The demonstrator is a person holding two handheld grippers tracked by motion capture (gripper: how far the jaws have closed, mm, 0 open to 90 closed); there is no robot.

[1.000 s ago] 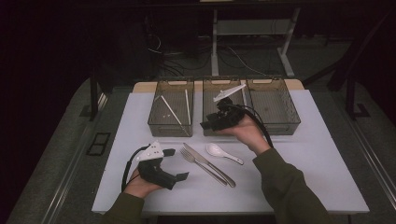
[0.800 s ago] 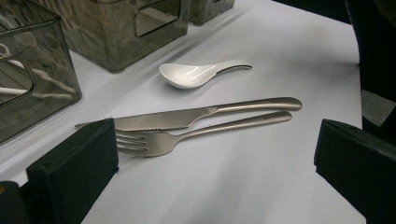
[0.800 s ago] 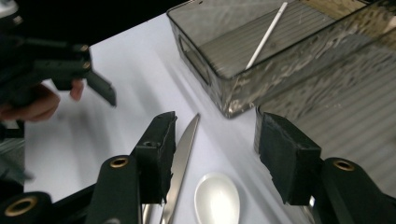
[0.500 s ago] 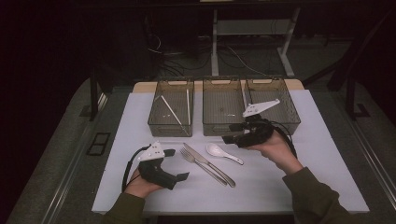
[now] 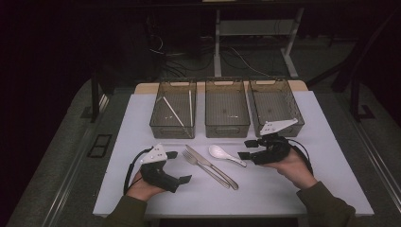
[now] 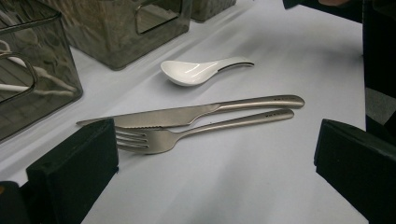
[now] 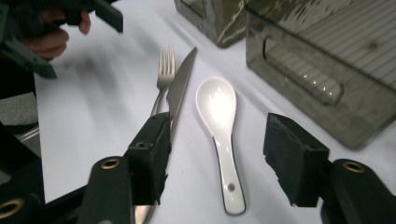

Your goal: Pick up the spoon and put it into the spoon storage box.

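A white ceramic spoon (image 5: 226, 154) lies on the white table beside a steel knife (image 5: 213, 167) and fork (image 5: 206, 171). My right gripper (image 5: 246, 148) is low at the spoon's handle end and points left. In the right gripper view the spoon (image 7: 219, 126) lies along the gap between the jaws, its handle reaching in between them, and neither pad touches it. These jaws have just been closing a little and stand open (image 7: 219, 163). My left gripper (image 5: 179, 166) rests on the table left of the cutlery, open and empty (image 6: 215, 177), facing the fork (image 6: 187, 133), knife (image 6: 196, 112) and spoon (image 6: 196, 72).
Three clear bins stand in a row behind the cutlery: the left bin (image 5: 172, 128) holds white chopsticks (image 5: 174, 113), then come the middle bin (image 5: 227, 128) and the right bin (image 5: 276, 81). The table's front edge runs just below both hands.
My right gripper has swung from above the middle bin to the right and down, and now sits low at the spoon's handle. The left gripper has stayed where it was.
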